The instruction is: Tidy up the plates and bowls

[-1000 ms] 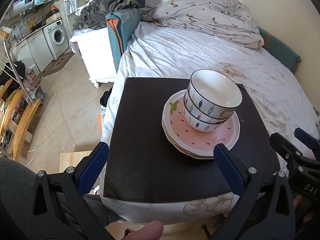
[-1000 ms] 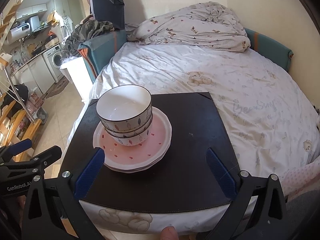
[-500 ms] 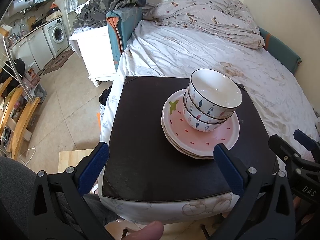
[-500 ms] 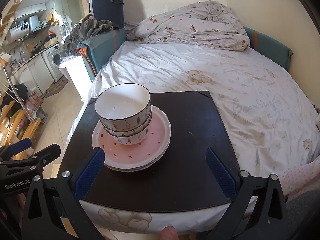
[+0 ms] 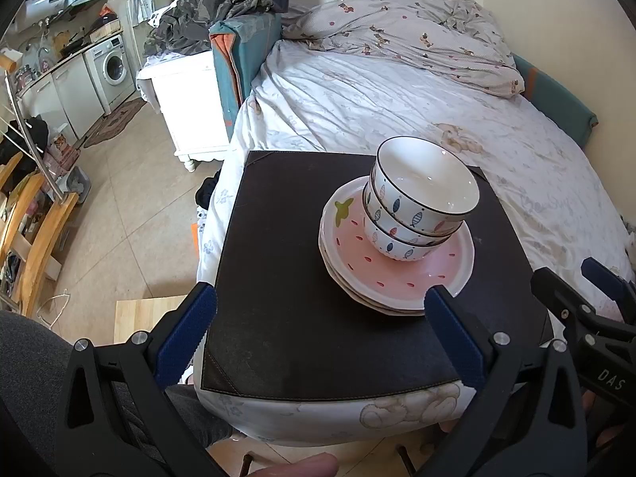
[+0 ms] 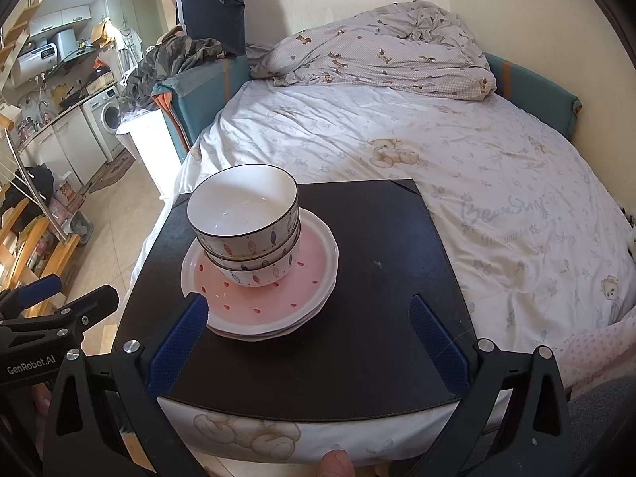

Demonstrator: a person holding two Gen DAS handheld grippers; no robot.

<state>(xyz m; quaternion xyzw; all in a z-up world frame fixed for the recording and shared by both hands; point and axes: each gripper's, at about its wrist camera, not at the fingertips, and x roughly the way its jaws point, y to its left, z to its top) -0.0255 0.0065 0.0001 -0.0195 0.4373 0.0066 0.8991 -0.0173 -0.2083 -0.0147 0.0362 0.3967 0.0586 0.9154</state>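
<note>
The left gripper point(image 5: 318, 330) had its blue-padded fingers point(image 5: 187, 334) spread wide and held nothing. Ahead of them lay a dark mat point(image 5: 302, 278), and just beyond the right-hand pad sat the stack of pink plates point(image 5: 401, 282), with two nested bowls point(image 5: 421, 206) on top, toward the stack's far side. The right gripper point(image 6: 306, 338) was likewise wide apart and empty; its left-hand pad sat just before the plates' near rim, though contact could not be judged. The bowls stood beyond that pad, left of the midline between the fingers. The mat rested on the near corner of a bed point(image 6: 477, 167), which stretched away behind it.
</note>
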